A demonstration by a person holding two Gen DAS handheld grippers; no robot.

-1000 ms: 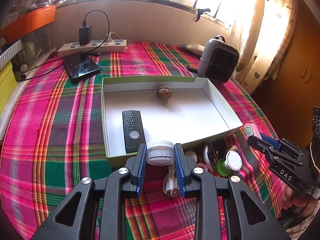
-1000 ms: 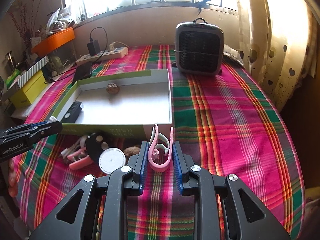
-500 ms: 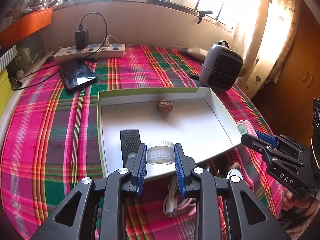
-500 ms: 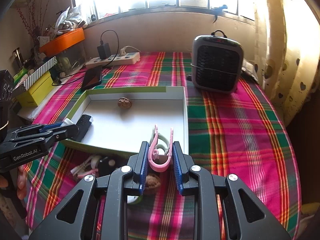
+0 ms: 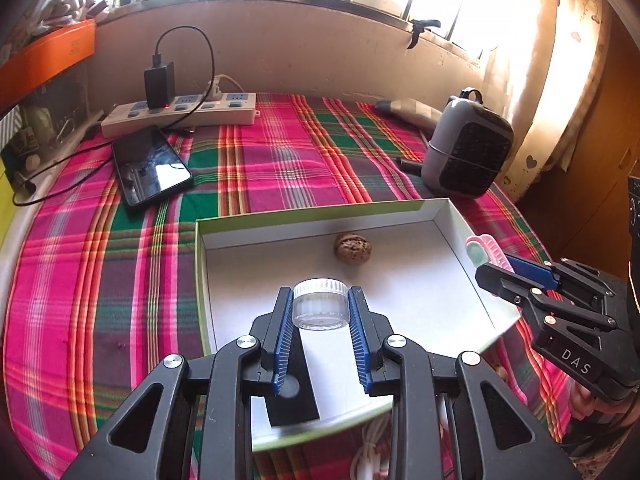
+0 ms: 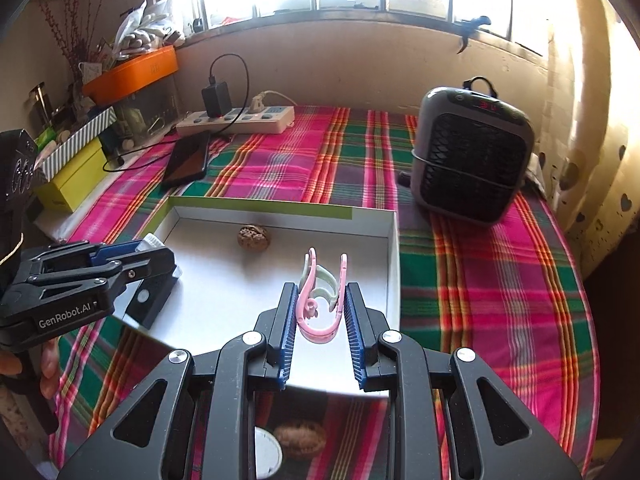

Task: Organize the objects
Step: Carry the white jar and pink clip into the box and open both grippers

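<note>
Left claw (image 5: 320, 308) pinching small jar (image 5: 320, 305) by sides over box (image 5: 452, 220): light, rigid, slick. Right claw (image 6: 320, 308) pinching pink clip (image 6: 320, 300): springy, thin.

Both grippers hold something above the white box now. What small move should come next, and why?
Probably lower both a little, then open. The left gripper clamps the small clear jar and the right gripper clamps the pink clip, both over the white box, whose floor is bare beneath them.

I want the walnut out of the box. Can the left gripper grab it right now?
Probably not yet: the left gripper already holds a small jar between its fingers. The walnut lies uncovered just beyond in the box.
</note>
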